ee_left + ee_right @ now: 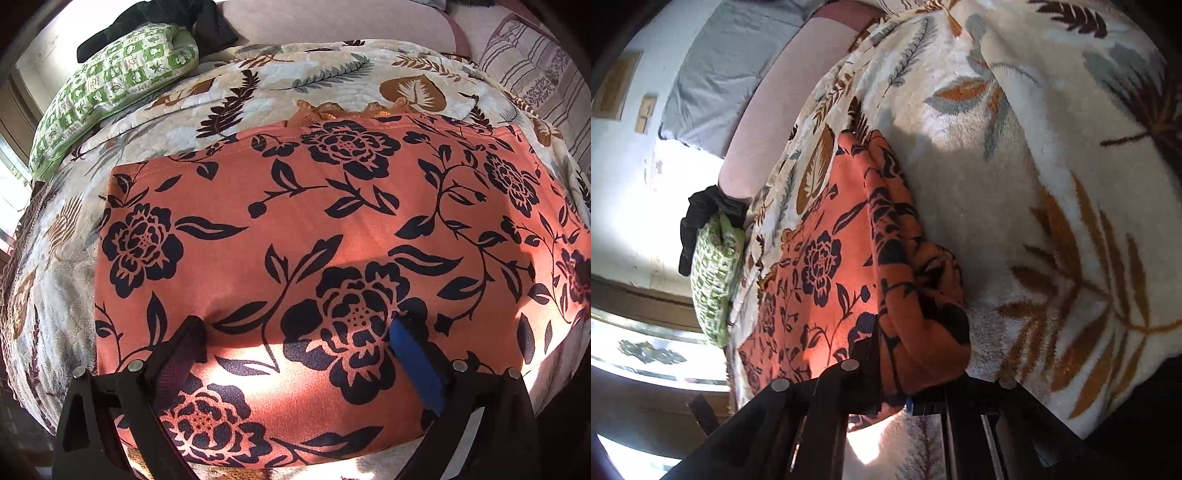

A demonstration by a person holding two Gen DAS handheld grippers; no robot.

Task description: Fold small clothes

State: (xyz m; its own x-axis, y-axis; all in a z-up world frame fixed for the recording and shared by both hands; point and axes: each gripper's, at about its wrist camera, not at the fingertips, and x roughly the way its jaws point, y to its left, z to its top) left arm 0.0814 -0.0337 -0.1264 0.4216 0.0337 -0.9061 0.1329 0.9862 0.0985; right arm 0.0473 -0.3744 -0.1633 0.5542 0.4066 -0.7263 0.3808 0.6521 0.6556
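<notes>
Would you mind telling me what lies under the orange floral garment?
The orange floral garment lies on a cream leaf-print blanket, which shows around its edges. Whatever sits directly beneath the garment's middle is covered and cannot be seen.

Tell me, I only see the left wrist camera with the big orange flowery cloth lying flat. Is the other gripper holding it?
Observer: Yes. The right gripper is shut on the orange floral garment, pinching a bunched edge.
Operator: Is that edge flat like mine?
Observer: No. In the right wrist view it is gathered up in thick folds above the leaf-print blanket.
Operator: What's my gripper doing?
Observer: The left gripper is open, its fingers spread over the garment, gripping nothing.
Operator: Anything else there?
Observer: A grey pillow lies against the wall beyond the blanket.
</notes>
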